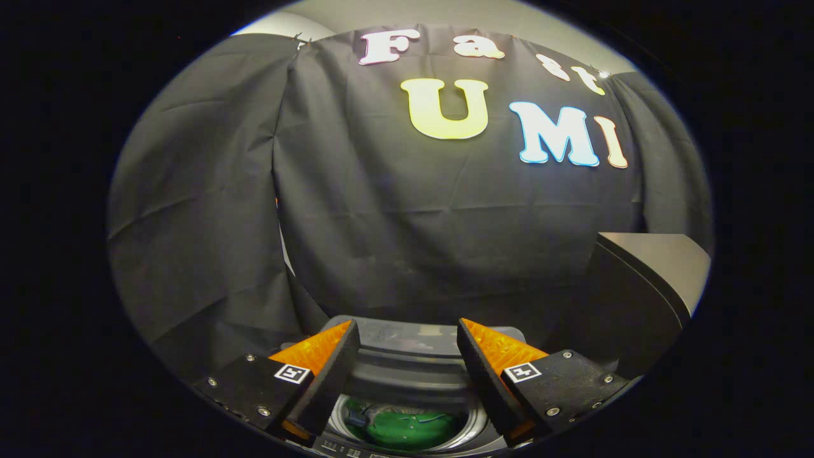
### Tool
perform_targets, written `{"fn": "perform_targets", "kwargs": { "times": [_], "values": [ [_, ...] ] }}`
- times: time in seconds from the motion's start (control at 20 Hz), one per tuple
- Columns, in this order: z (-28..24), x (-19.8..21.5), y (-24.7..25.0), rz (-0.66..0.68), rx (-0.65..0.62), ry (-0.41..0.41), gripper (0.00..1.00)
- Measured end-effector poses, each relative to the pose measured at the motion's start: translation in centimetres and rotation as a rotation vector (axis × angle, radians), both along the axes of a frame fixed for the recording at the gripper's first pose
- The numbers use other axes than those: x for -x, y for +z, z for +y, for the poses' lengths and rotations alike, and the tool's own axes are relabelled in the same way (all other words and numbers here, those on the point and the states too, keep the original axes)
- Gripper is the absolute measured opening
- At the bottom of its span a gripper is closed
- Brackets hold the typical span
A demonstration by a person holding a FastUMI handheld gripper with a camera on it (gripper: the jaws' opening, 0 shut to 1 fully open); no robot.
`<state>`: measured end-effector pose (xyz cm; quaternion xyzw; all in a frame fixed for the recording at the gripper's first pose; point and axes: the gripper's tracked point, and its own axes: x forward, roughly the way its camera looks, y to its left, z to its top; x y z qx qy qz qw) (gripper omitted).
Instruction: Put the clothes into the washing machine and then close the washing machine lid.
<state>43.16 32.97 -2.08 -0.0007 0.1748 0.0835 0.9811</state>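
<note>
Hand-held two-finger gripper: we record its fingers spread apart with nothing between them, hanging above the machine and pinching no cloth.

Small grey top-loading washing machine: we see it below and between the fingers, its round drum mouth uncovered. A row of small control markings runs along its near edge; we cannot read them.

Green crumpled garment: we find it lying inside the drum, low down, seen through the gap between the fingers. A darker bluish piece sits beside it toward the left finger; we cannot tell whether that is a second item or a fold of the same one.

Dark, flat-panelled washing machine lid: we note it standing raised to the right of the right finger, well apart from the drum mouth, its pale upper face catching light.

Status, as we judge it: the loading step looks done, since cloth lies in the drum and the fingers carry nothing. We see no other clothes waiting near the machine, though what lies beneath the gripper is hidden from us. The closing step is still open, for the lid stands up. What is left, in our estimate, is to reach right to the lid and bring it down over the drum.
</note>
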Motion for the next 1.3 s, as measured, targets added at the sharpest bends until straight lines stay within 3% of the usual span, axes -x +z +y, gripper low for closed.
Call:
{"fn": "perform_targets", "kwargs": {
  "times": [0.6, 0.95, 1.3],
  "values": [
    [1.3, 4.7, -6.9, 0.087, -0.011, 0.081, 0.95],
    [2.4, 6.5, -5.7, 0.024, -0.029, 0.083, 0.95],
    [1.7, 9.3, -0.4, -0.069, -0.040, 0.081, 0.95]
  ]
}}
